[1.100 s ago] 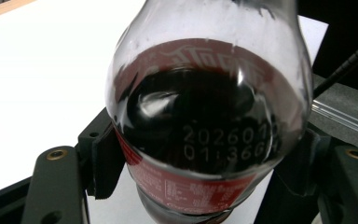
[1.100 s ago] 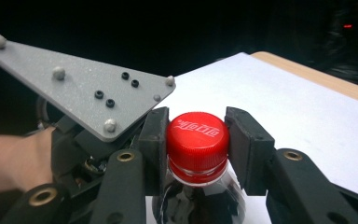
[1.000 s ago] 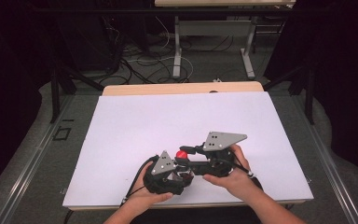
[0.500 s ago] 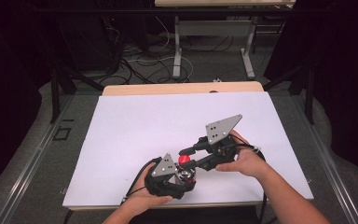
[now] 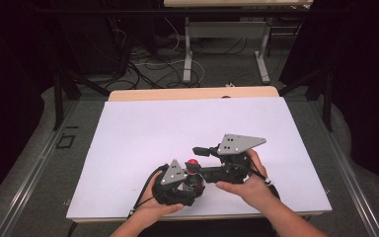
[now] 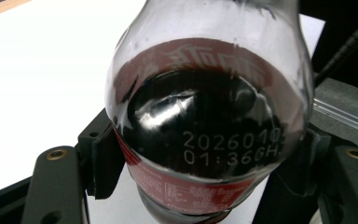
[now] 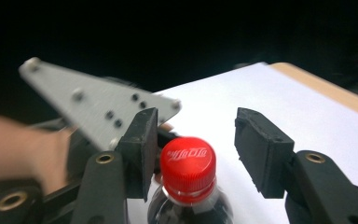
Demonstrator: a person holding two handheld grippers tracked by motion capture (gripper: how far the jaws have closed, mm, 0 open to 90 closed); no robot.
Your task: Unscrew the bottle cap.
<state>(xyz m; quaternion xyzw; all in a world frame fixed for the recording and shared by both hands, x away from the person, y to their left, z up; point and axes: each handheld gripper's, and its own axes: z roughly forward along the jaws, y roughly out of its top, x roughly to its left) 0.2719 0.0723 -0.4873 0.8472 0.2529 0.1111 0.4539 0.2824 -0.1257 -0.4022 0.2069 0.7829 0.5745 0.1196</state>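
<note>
A cola bottle (image 6: pixel 205 140) with dark liquid and a red label is clamped between the pads (image 6: pixel 103 164) of my left gripper (image 6: pixel 205 182), which is shut on its body. In the high view the left gripper (image 5: pixel 187 181) holds the bottle (image 5: pixel 195 181) upright near the table's front edge. Its red cap (image 5: pixel 193 162) sits on top. My right gripper (image 5: pixel 200 162) reaches in from the right at cap height. In the right gripper view the red cap (image 7: pixel 188 163) stands between the open jaws of the right gripper (image 7: pixel 198 149), close to the left pad (image 7: pixel 142 140) and apart from the right one.
A white sheet (image 5: pixel 177 123) covers the table, with a wooden edge (image 5: pixel 192 93) at the far side. Beyond it, metal legs (image 5: pixel 187 54) and cables (image 5: pixel 148 64) lie on the floor. The left gripper's grey plate (image 7: pixel 93 105) and a hand (image 7: pixel 28 149) show behind the cap.
My right gripper rose and turned, then settled at cap height with its jaws on either side of the red cap. The left gripper has kept hold of the bottle in place.
</note>
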